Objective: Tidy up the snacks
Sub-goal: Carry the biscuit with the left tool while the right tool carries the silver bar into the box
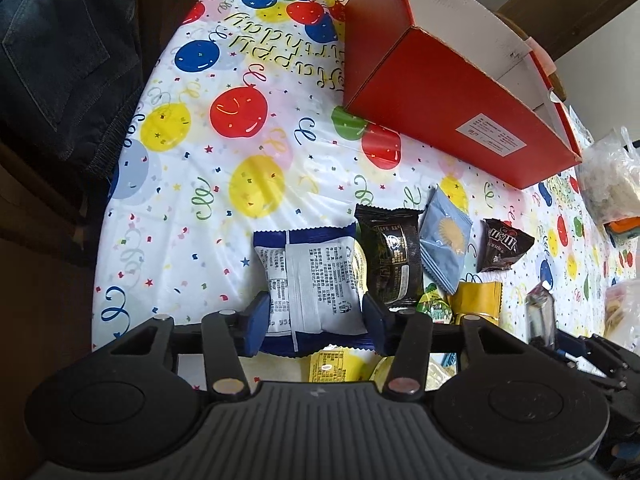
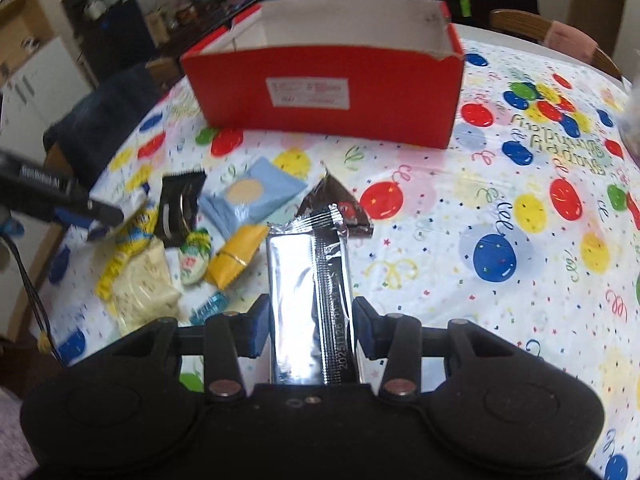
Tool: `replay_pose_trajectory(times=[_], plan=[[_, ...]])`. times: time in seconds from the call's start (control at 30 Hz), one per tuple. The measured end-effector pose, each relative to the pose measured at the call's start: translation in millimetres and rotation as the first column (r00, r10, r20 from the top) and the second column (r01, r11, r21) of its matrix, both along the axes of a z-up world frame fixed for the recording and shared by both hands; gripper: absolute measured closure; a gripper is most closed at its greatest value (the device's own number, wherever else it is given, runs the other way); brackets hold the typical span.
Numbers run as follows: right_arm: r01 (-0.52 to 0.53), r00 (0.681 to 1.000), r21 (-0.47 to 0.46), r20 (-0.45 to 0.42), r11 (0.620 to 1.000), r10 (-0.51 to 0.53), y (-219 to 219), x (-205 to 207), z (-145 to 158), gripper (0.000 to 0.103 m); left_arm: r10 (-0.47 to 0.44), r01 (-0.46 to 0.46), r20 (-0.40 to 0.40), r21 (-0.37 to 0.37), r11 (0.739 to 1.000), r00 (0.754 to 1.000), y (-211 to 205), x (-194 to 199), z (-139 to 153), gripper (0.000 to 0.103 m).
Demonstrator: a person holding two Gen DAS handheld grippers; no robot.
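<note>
A blue-white packet (image 1: 316, 280) is clamped in the left gripper (image 1: 316, 316), a silver bar (image 2: 310, 300) in the right gripper (image 2: 311, 326), above the tabletop (image 2: 460, 272). Either could be dropped short of the red box (image 2: 328, 92) if squeezed loosely.

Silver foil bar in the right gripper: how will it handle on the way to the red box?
The silver foil bar juts straight forward past the right gripper without drooping, so it is probably fairly stiff. Its glossy wrapper may slide between the pads. Flat-sided, it should not roll in the red box.
</note>
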State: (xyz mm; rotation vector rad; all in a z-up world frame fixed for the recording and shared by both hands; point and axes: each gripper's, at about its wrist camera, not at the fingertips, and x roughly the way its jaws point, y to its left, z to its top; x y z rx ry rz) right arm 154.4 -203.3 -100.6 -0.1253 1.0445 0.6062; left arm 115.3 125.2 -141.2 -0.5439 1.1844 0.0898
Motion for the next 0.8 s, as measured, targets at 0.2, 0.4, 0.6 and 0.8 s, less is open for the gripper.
replay_pose_trajectory(times=[0.2, 0.4, 0.6, 0.8], plan=[[0.035, 0.999, 0.03, 0.012, 0.999, -0.036, 2, -2, 16, 0.061, -0.012, 0.012, 0.009, 0.002, 1.0, 1.0, 1, -6, 3, 0.057], [0.056, 0.998, 0.05, 0.035, 0.997, -0.058, 6, -2, 33, 0.061, -0.006, 0.006, 0.033, -0.006, 1.0, 0.999, 6, -11, 13, 0.057], [0.082, 0.995, 0.078, 0.055, 0.994, -0.087, 9, 6, 56, 0.061, -0.017, 0.016, 0.087, 0.016, 1.0, 0.996, 3, -13, 38, 0.057], [0.091, 0.99, 0.102, 0.098, 0.991, -0.101, 11, 24, 81, 0.061, -0.052, 0.042, 0.164, 0.065, 0.997, 0.985, -7, -4, 78, 0.057]])
